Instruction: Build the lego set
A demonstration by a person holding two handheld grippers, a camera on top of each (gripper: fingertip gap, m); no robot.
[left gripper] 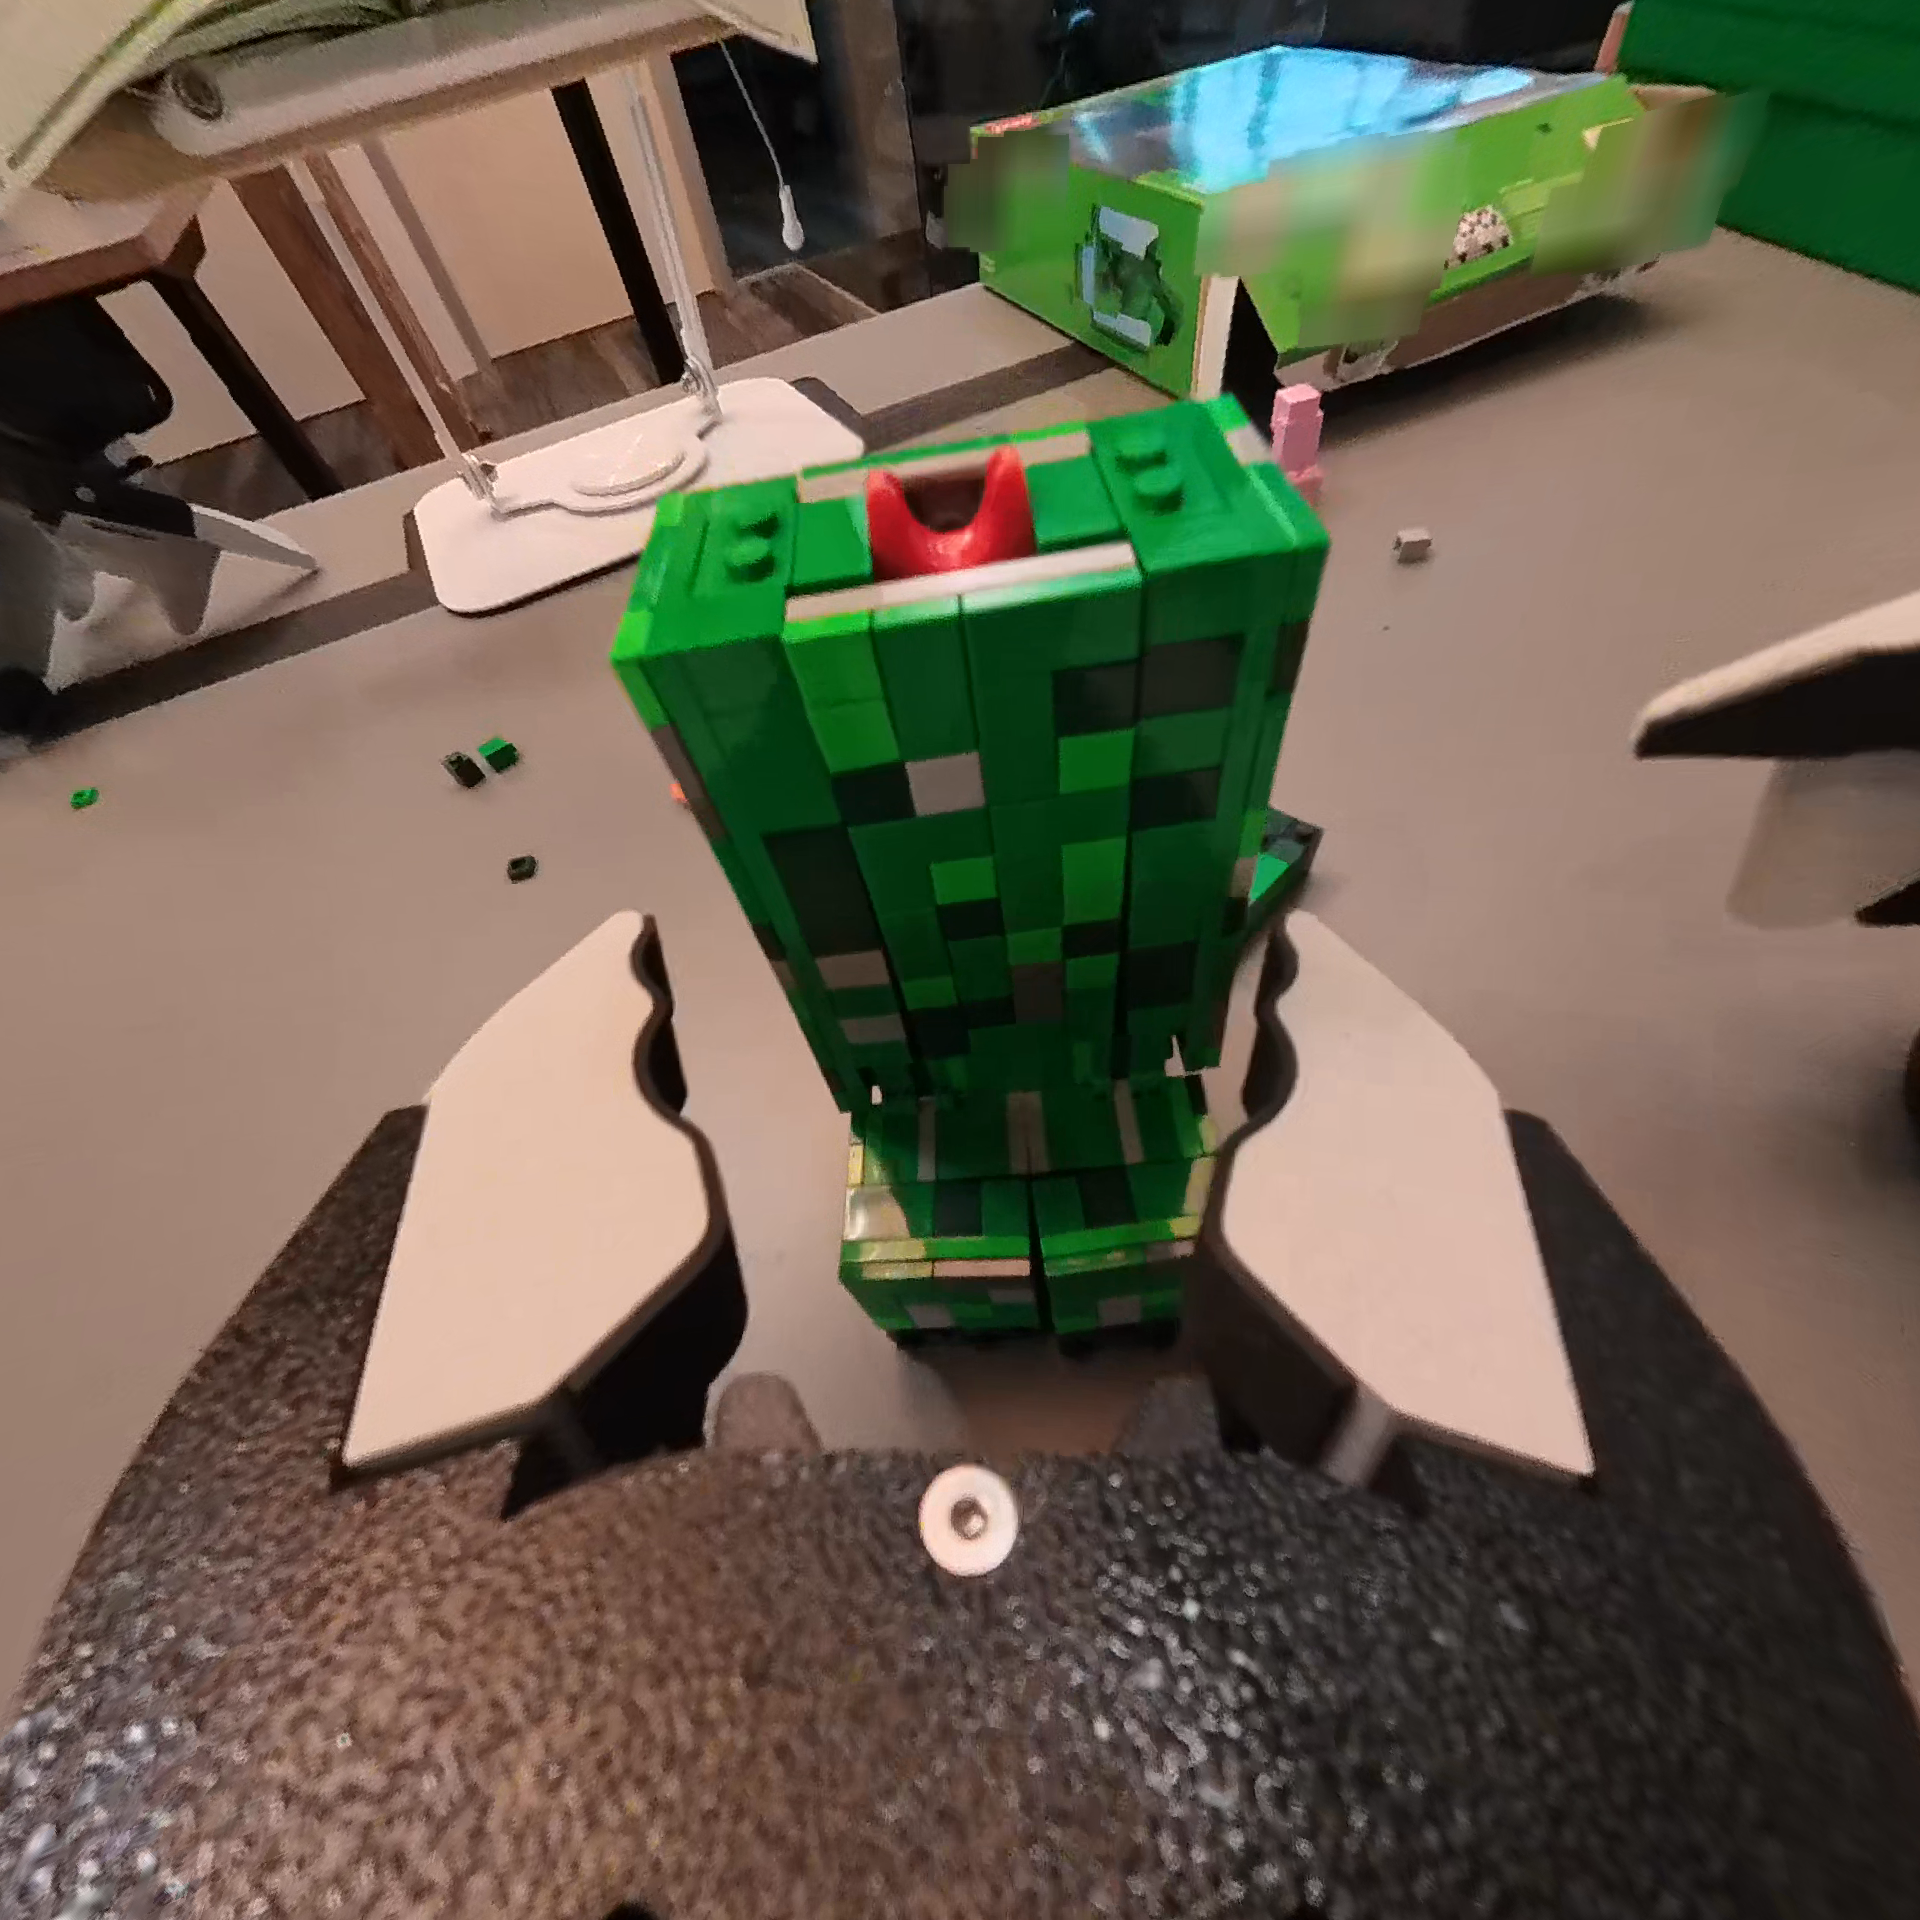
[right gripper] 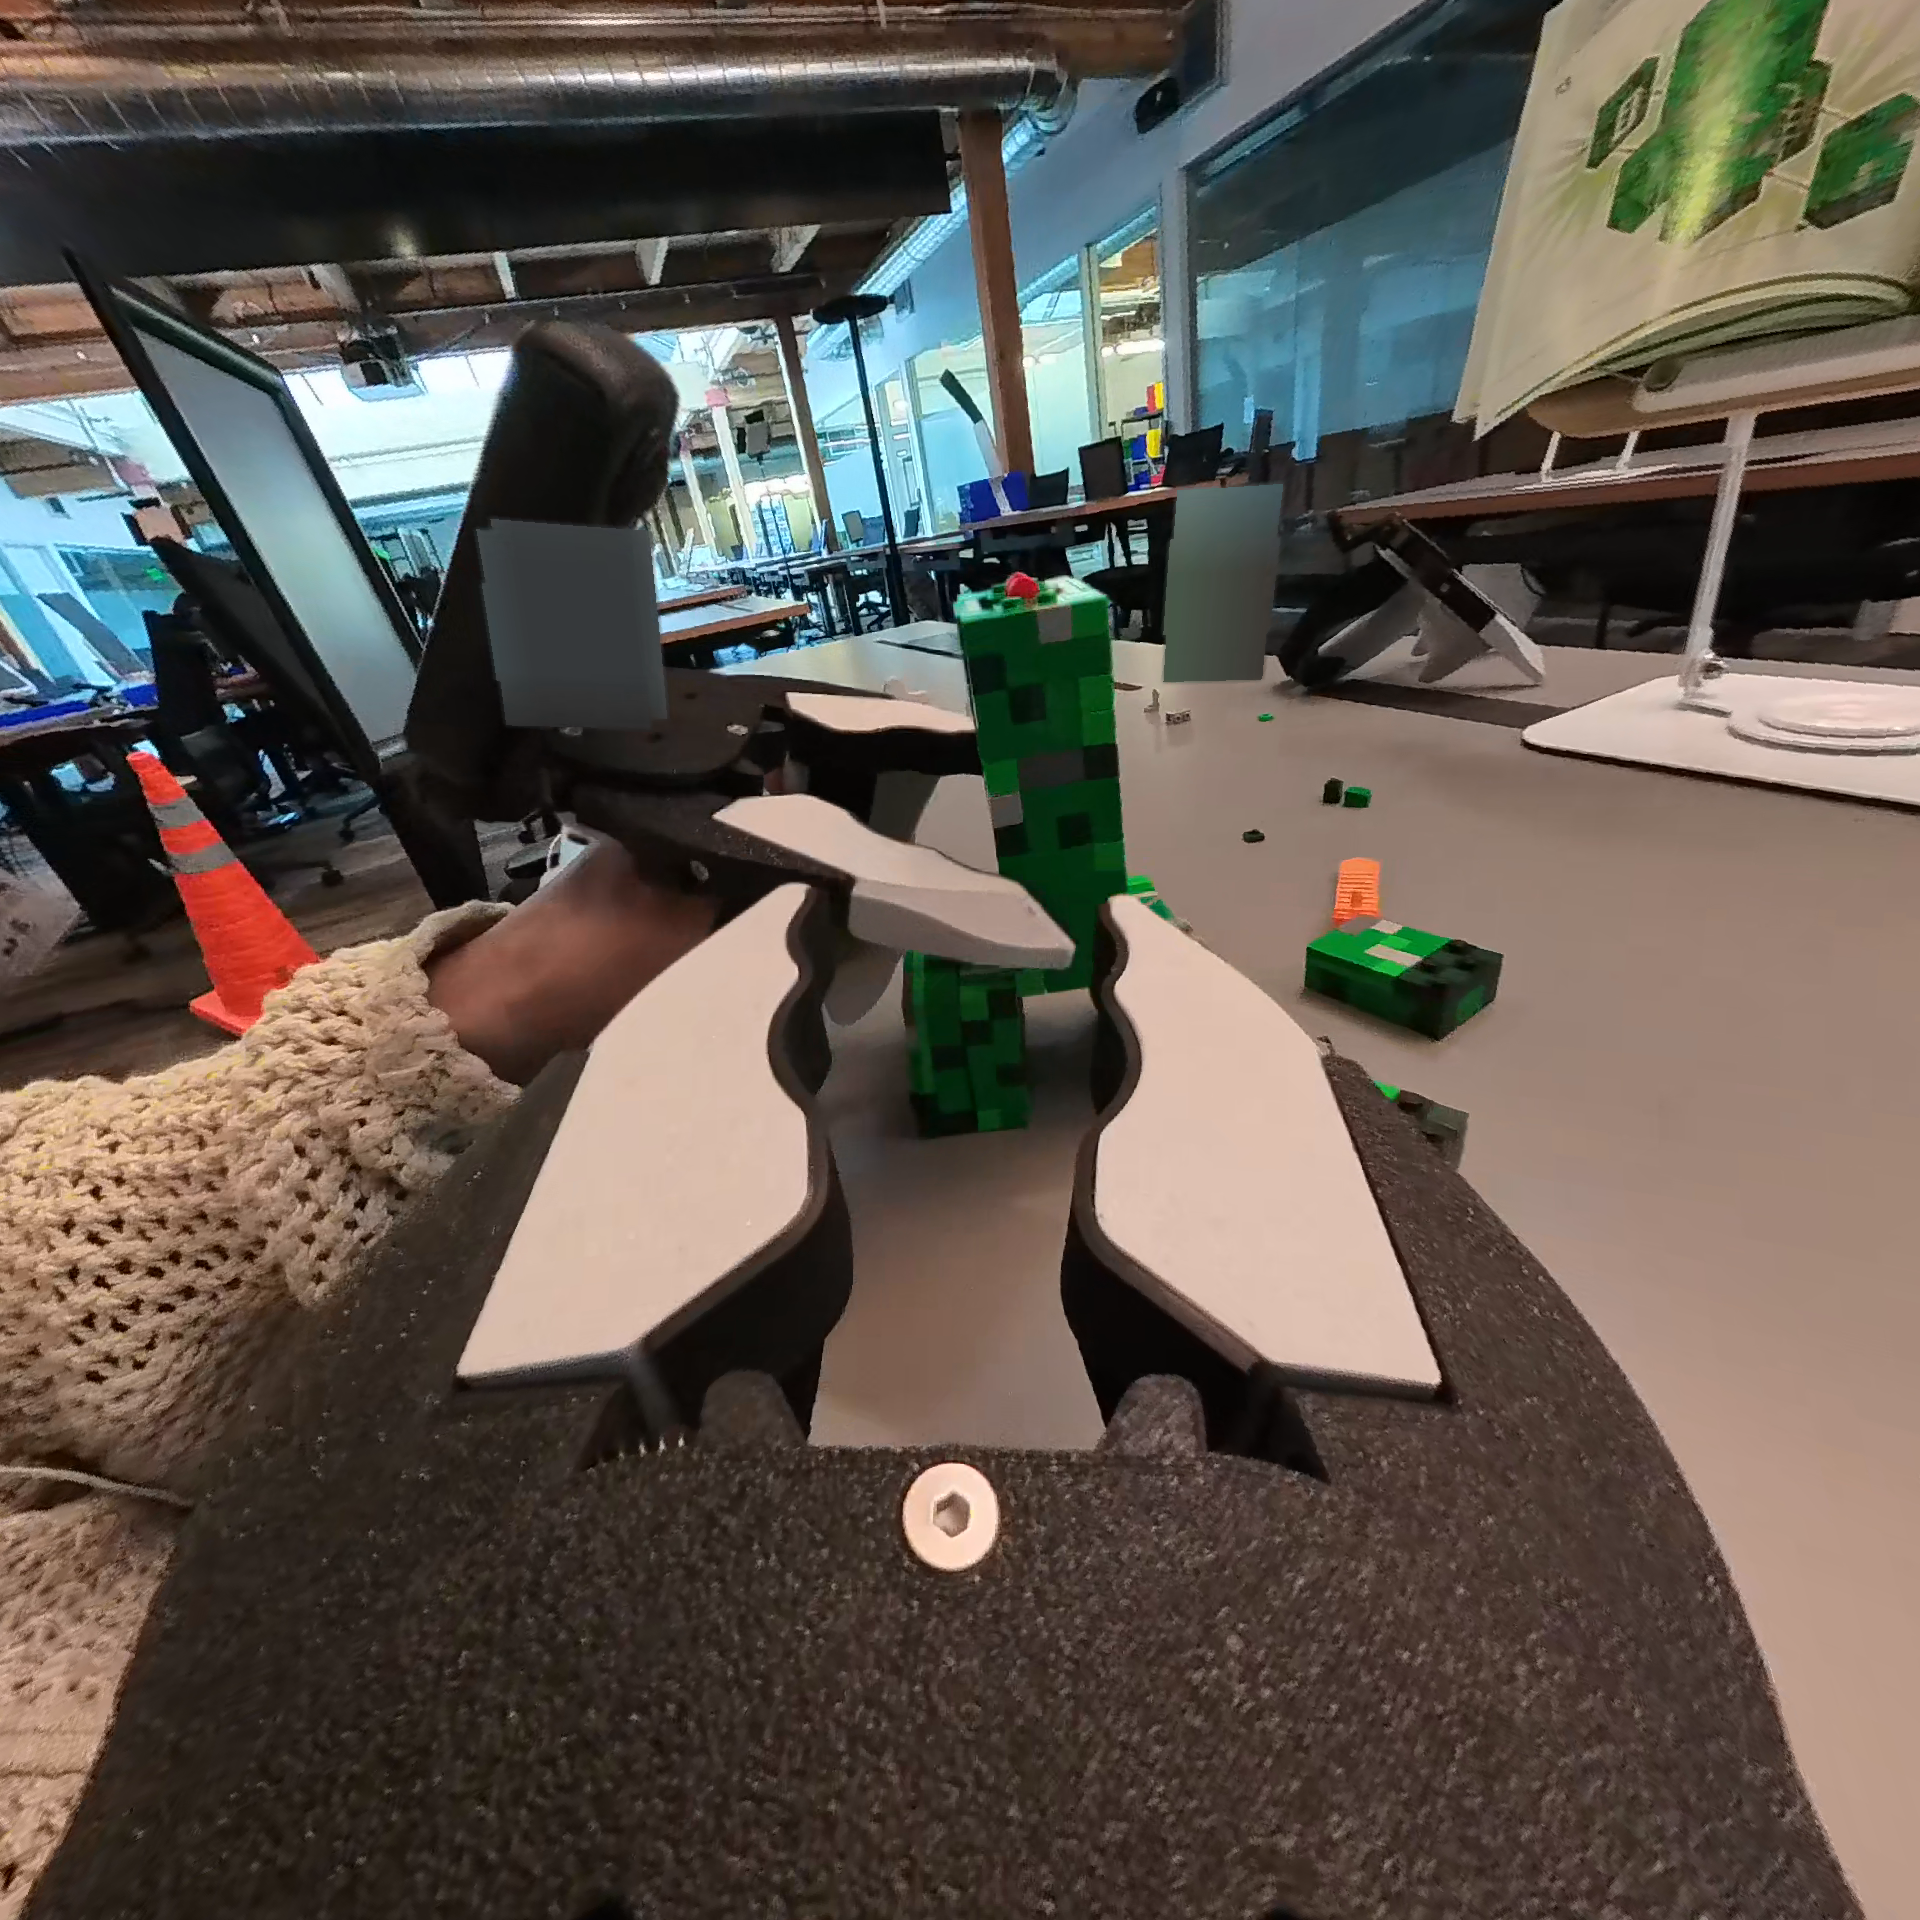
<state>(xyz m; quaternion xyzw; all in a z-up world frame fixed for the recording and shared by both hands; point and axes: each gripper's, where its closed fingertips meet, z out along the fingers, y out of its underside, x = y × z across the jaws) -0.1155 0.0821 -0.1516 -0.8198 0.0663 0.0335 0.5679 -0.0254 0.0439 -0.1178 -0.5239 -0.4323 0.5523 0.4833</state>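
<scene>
A tall green lego figure body (left gripper: pixel 987 831) stands upright on the grey table (left gripper: pixel 260 1039), with a red piece (left gripper: pixel 945 520) in its top. My left gripper (left gripper: pixel 961 935) is open, its fingers either side of the figure's lower body and legs. The right finger is close against the legs; a gap shows on the left. The right wrist view shows the figure (right gripper: pixel 1049 769) with the left gripper (right gripper: pixel 1018 842) straddling it from the left. My right gripper (right gripper: pixel 956 904) is open and empty, just short of the figure. One of its fingers (left gripper: pixel 1787 727) shows at the right of the left wrist view.
A flat green lego block (right gripper: pixel 1403 977) and an orange brick separator (right gripper: pixel 1356 888) lie right of the figure. Small loose pieces (left gripper: pixel 483 764) are scattered left. The set's green box (left gripper: pixel 1143 281), a pink piece (left gripper: pixel 1297 431) and a booklet (right gripper: pixel 1704 177) on a white stand (right gripper: pixel 1745 727) are behind. From the left gripper's tips to the red piece (left gripper: pixel 945 520) is close to 7 cm.
</scene>
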